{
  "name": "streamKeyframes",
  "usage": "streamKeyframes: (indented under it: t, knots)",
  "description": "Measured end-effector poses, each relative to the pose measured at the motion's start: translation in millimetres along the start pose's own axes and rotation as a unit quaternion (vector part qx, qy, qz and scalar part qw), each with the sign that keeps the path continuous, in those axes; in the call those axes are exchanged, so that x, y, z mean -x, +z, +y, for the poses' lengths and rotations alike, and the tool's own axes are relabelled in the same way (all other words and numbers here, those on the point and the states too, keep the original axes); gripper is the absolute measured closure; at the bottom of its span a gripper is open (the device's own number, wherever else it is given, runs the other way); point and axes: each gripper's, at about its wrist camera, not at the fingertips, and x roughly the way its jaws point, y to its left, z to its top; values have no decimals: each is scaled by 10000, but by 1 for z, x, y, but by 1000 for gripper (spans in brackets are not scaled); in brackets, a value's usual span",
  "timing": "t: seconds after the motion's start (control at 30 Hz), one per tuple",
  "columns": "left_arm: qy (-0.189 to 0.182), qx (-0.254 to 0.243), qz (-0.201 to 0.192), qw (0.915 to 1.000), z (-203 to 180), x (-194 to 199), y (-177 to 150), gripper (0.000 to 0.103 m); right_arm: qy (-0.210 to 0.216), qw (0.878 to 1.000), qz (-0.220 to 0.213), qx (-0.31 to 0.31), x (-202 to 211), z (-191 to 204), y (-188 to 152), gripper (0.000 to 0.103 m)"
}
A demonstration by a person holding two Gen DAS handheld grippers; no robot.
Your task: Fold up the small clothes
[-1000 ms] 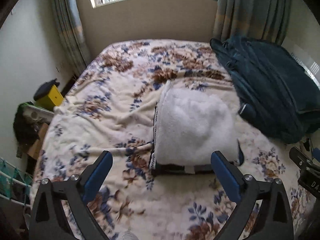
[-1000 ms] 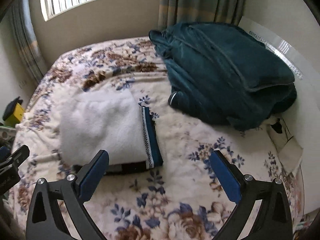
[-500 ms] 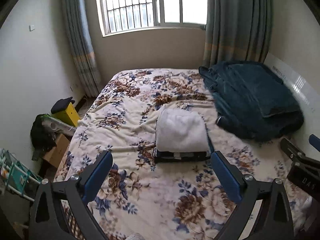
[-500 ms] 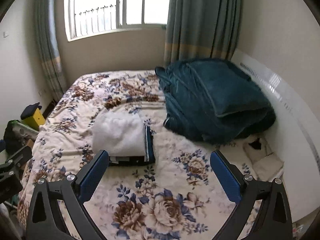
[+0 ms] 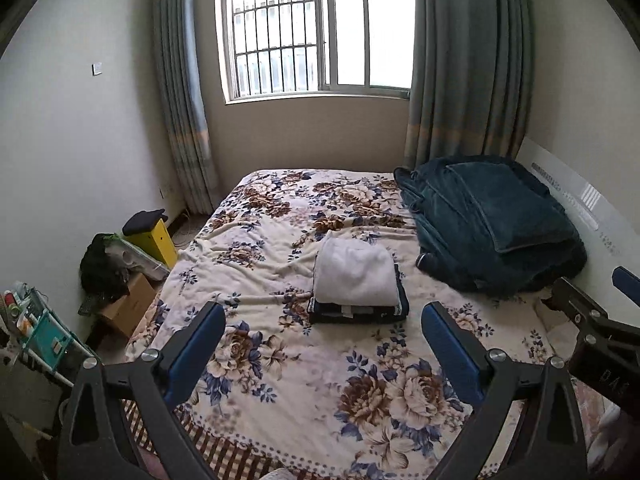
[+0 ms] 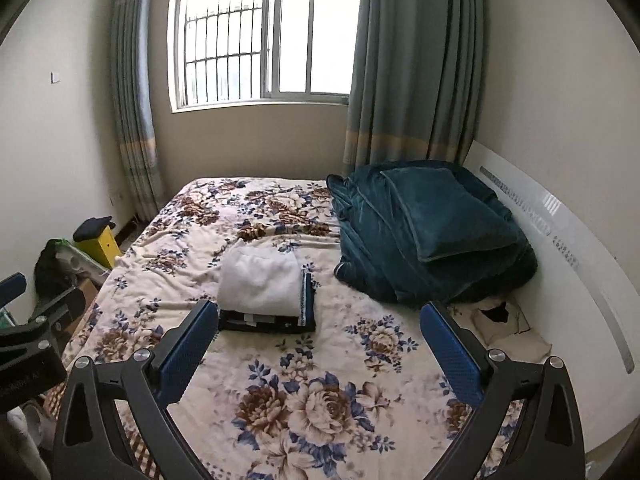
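A folded garment (image 5: 355, 276) lies in the middle of the floral bed (image 5: 280, 360), white fleece on top with a dark blue patterned edge below. It also shows in the right wrist view (image 6: 262, 284). My left gripper (image 5: 324, 340) is open and empty, held well back from the garment, above the bed's near end. My right gripper (image 6: 320, 340) is open and empty, also back from the garment (image 6: 262, 284). The right gripper's black frame shows at the right edge of the left wrist view (image 5: 592, 328).
A heap of dark teal blankets (image 5: 492, 228) lies on the bed's right side against the white headboard (image 6: 560, 248). A yellow box (image 5: 158, 236), a cardboard box (image 5: 128, 304) and a rack (image 5: 36, 328) stand on the floor at left. A barred window (image 5: 316, 28) is behind.
Both grippers have pulled back and up from the folded garment, which now looks smaller and farther away. The garment has stayed in place. Both stay open.
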Motion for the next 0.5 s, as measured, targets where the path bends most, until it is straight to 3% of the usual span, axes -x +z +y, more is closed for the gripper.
streamKeyframes:
  t: [0.23, 0.5]
  knots:
    - [55, 66, -96, 9999, -4, 25, -8, 3, 75, 10000, -20, 42, 32, -8, -10, 0]
    - [165, 109, -187, 9996, -3, 39, -13, 0, 172, 9998, 48, 0, 35, -13, -19, 0]
